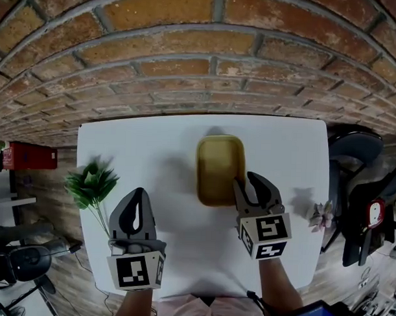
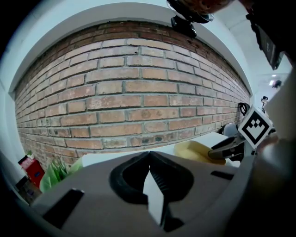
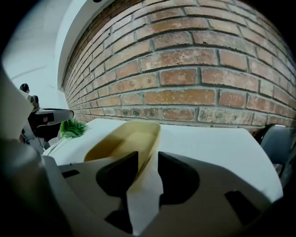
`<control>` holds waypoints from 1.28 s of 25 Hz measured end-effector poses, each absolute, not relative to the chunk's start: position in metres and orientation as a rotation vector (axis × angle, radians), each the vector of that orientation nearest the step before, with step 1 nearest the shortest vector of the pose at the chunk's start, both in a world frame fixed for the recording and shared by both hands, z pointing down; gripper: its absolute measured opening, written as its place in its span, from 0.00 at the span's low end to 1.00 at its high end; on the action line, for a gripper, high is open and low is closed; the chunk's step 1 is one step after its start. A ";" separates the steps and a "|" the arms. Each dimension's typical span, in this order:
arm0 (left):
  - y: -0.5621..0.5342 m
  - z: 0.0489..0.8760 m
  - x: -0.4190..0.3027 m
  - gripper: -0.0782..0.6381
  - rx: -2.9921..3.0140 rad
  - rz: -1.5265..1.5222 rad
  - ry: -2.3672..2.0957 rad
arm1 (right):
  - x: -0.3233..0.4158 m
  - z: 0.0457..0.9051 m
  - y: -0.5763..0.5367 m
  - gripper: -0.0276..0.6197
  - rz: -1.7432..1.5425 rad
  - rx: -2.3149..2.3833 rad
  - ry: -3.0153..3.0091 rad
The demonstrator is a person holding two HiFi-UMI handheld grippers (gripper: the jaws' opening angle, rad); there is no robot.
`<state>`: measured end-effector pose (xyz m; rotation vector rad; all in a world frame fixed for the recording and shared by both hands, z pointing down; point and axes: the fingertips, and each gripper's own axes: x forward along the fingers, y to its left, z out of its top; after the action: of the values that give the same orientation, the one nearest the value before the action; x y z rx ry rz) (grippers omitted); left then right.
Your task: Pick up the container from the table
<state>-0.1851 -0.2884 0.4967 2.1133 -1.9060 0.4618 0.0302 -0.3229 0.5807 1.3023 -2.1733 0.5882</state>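
Two tools over the desk: the right tool has its jaws narrowly apart astride the yellow container's wall (not clamped); the left tool is closed, empty.

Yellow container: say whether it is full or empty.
Empty: the container shows only its bare yellow floor from above, nothing inside.

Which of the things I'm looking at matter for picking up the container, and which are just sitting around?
For the job:
yellow container
right gripper, open jaws astride its wall
left gripper, jaws shut
white table

Lying about:
green leafy plant
small pinkish plant
dark chair
red box
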 end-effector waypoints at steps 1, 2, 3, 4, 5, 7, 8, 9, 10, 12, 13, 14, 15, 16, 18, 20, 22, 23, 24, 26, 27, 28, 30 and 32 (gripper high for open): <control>-0.288 0.497 -0.185 0.12 2.113 0.464 -1.905 | 0.030 0.581 -0.323 0.26 0.591 1.301 -2.173; -0.288 0.498 -0.185 0.12 2.112 0.468 -1.903 | 0.030 0.581 -0.323 0.26 0.593 1.301 -2.172; -0.288 0.498 -0.185 0.12 2.111 0.472 -1.900 | 0.030 0.581 -0.323 0.25 0.594 1.301 -2.170; -0.288 0.499 -0.185 0.12 2.110 0.474 -1.899 | 0.030 0.582 -0.323 0.24 0.594 1.303 -2.168; -0.288 0.499 -0.185 0.12 2.109 0.475 -1.899 | 0.030 0.582 -0.323 0.23 0.593 1.305 -2.166; -0.289 0.500 -0.185 0.12 2.109 0.474 -1.899 | 0.031 0.582 -0.323 0.20 0.590 1.308 -2.162; -0.289 0.500 -0.185 0.12 2.108 0.474 -1.899 | 0.031 0.583 -0.324 0.19 0.590 1.309 -2.161; -0.289 0.500 -0.184 0.12 2.108 0.474 -1.900 | 0.032 0.583 -0.324 0.19 0.589 1.310 -2.160; -0.289 0.500 -0.184 0.12 2.107 0.474 -1.900 | 0.032 0.583 -0.324 0.18 0.588 1.312 -2.159; -0.289 0.500 -0.183 0.12 2.108 0.474 -1.900 | 0.033 0.583 -0.324 0.17 0.587 1.314 -2.156; -0.289 0.500 -0.183 0.12 2.107 0.474 -1.899 | 0.033 0.584 -0.324 0.16 0.585 1.315 -2.155; -0.289 0.500 -0.183 0.12 2.107 0.474 -1.899 | 0.033 0.584 -0.324 0.15 0.584 1.315 -2.152; -0.289 0.500 -0.183 0.12 2.107 0.474 -1.898 | 0.033 0.584 -0.324 0.14 0.583 1.314 -2.150; -0.289 0.500 -0.182 0.12 2.108 0.474 -1.898 | 0.033 0.584 -0.324 0.14 0.583 1.313 -2.148; -0.289 0.500 -0.182 0.12 2.108 0.476 -1.898 | 0.033 0.585 -0.323 0.13 0.584 1.311 -2.146; -0.289 0.500 -0.183 0.12 2.107 0.479 -1.898 | 0.033 0.585 -0.323 0.12 0.586 1.311 -2.145; -0.288 0.499 -0.183 0.12 2.107 0.477 -1.901 | 0.032 0.585 -0.322 0.12 0.586 1.312 -2.146; -0.288 0.498 -0.183 0.12 2.109 0.476 -1.902 | 0.032 0.585 -0.322 0.12 0.586 1.312 -2.147; -0.288 0.498 -0.182 0.12 2.110 0.476 -1.903 | 0.032 0.584 -0.322 0.11 0.586 1.312 -2.148; -0.287 0.497 -0.182 0.12 2.113 0.476 -1.903 | 0.032 0.583 -0.322 0.11 0.586 1.314 -2.152; -0.286 0.497 -0.182 0.12 2.116 0.480 -1.903 | 0.032 0.583 -0.322 0.11 0.585 1.314 -2.154; -0.286 0.496 -0.182 0.12 2.124 0.489 -1.903 | 0.032 0.582 -0.322 0.10 0.584 1.313 -2.156; -0.285 0.495 -0.183 0.12 2.135 0.500 -1.906 | 0.031 0.580 -0.322 0.09 0.582 1.315 -2.161; -0.284 0.494 -0.184 0.12 2.140 0.507 -1.908 | 0.030 0.578 -0.322 0.09 0.580 1.316 -2.162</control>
<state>-0.1840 -0.2842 0.4939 2.1402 -1.9078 0.5070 0.0303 -0.3224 0.5784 1.3164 -2.1623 0.5804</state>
